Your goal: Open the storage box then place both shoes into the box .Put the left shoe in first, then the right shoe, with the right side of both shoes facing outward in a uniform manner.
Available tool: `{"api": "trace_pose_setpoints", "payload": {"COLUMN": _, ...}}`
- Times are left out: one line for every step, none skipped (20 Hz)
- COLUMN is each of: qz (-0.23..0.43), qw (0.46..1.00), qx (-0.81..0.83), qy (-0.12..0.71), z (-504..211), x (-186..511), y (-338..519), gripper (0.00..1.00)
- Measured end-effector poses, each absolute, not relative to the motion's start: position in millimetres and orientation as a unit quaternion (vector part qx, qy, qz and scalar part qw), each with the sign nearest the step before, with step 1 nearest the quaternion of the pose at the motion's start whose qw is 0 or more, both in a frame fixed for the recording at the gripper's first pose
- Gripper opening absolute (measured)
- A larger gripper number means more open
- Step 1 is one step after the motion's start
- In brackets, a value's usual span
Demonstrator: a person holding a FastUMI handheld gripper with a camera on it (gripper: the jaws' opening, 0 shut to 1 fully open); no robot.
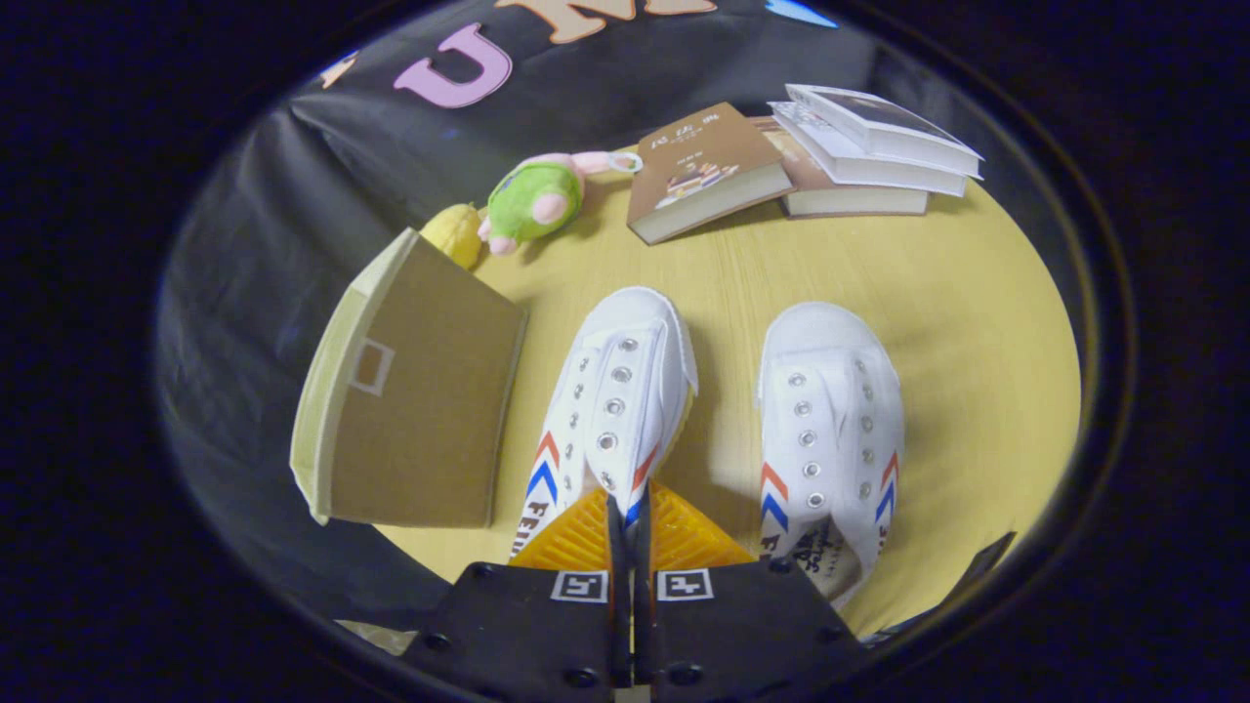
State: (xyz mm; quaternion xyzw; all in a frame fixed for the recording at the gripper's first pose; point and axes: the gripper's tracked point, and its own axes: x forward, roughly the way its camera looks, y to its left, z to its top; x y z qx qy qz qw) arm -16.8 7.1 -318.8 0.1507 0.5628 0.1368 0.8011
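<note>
Working left to right. The storage box (410, 395) sits at the left rim of the counter (977, 322), a plain cardboard form with a small label window; from here I see no open mouth, and I cannot tell which face is the lid, so I judge the opening step not yet done. Just beyond its far corner lie one yellow soft toy (455, 232) and one green-and-pink plush (535, 200), touching or nearly so. Next, the left shoe (615, 400), white canvas with red and blue chevrons, toe pointing away from me; it looks tipped slightly onto one side. My gripper (630, 517) has its fingers drawn together at this shoe's heel end, and they appear pinched on the tongue or collar there, though the contact is hidden behind the pads, so I hold that loosely. The right shoe (830, 439) stands beside it, apart, flat on its sole, untouched. Beyond the shoes: a spread of books (840, 161), four by my count, one brown-covered lying alone, three overlapping. Count: one box, two shoes, two toys, four books. Advice to myself: the box has to be opened before any shoe goes in, so if this is a real grasp I should question it; otherwise find the lid edge on the box first. When carrying the left shoe, lift straight, clear the box's near corner, and keep the shoe's right side turned outward.
</note>
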Motion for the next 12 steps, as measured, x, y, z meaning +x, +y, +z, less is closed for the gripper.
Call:
{"api": "trace_pose_setpoints", "payload": {"qz": 0.136, "qw": 0.805, "qx": 0.154, "qy": 0.556, "z": -307.9, "x": -12.6, "y": 9.8, "gripper": 0.05}}
{"api": "trace_pose_setpoints", "payload": {"qz": 0.135, "qw": 0.810, "qx": 0.157, "qy": 0.548, "z": -297.0, "x": -7.4, "y": 13.7, "gripper": 0.05}}
{"api": "trace_pose_setpoints", "payload": {"qz": 0.135, "qw": 0.813, "qx": 0.161, "qy": 0.543, "z": -285.4, "x": -4.2, "y": 19.4, "gripper": 0.05}}
{"api": "trace_pose_setpoints", "payload": {"qz": 0.135, "qw": 0.815, "qx": 0.168, "qy": 0.538, "z": -273.8, "x": -0.3, "y": 25.4, "gripper": 0.05}}
{"api": "trace_pose_setpoints", "payload": {"qz": 0.136, "qw": 0.816, "qx": 0.175, "qy": 0.533, "z": -262.6, "x": 2.8, "y": 31.4, "gripper": 0.05}}
{"api": "trace_pose_setpoints", "payload": {"qz": 0.140, "qw": 0.817, "qx": 0.181, "qy": 0.529, "z": -252.7, "x": 5.6, "y": 39.2, "gripper": 0.05}}
{"api": "trace_pose_setpoints", "payload": {"qz": 0.143, "qw": 0.819, "qx": 0.185, "qy": 0.524, "z": -242.4, "x": 8.2, "y": 47.3, "gripper": 0.05}}
{"api": "trace_pose_setpoints", "payload": {"qz": 0.149, "qw": 0.820, "qx": 0.184, "qy": 0.521, "z": -233.2, "x": 9.3, "y": 55.2, "gripper": 0.05}}
{"api": "trace_pose_setpoints", "payload": {"qz": 0.154, "qw": 0.823, "qx": 0.181, "qy": 0.517, "z": -225.2, "x": 11.9, "y": 62.5, "gripper": 0.05}}
{"api": "trace_pose_setpoints", "payload": {"qz": 0.157, "qw": 0.827, "qx": 0.177, "qy": 0.510, "z": -217.4, "x": 14.9, "y": 68.8, "gripper": 0.05}}
{"api": "trace_pose_setpoints", "payload": {"qz": 0.161, "qw": 0.829, "qx": 0.173, "qy": 0.507, "z": -210.3, "x": 16.5, "y": 76.3, "gripper": 0.05}}
{"api": "trace_pose_setpoints", "payload": {"qz": 0.165, "qw": 0.831, "qx": 0.173, "qy": 0.503, "z": -203.8, "x": 18.4, "y": 84.0, "gripper": 0.05}}
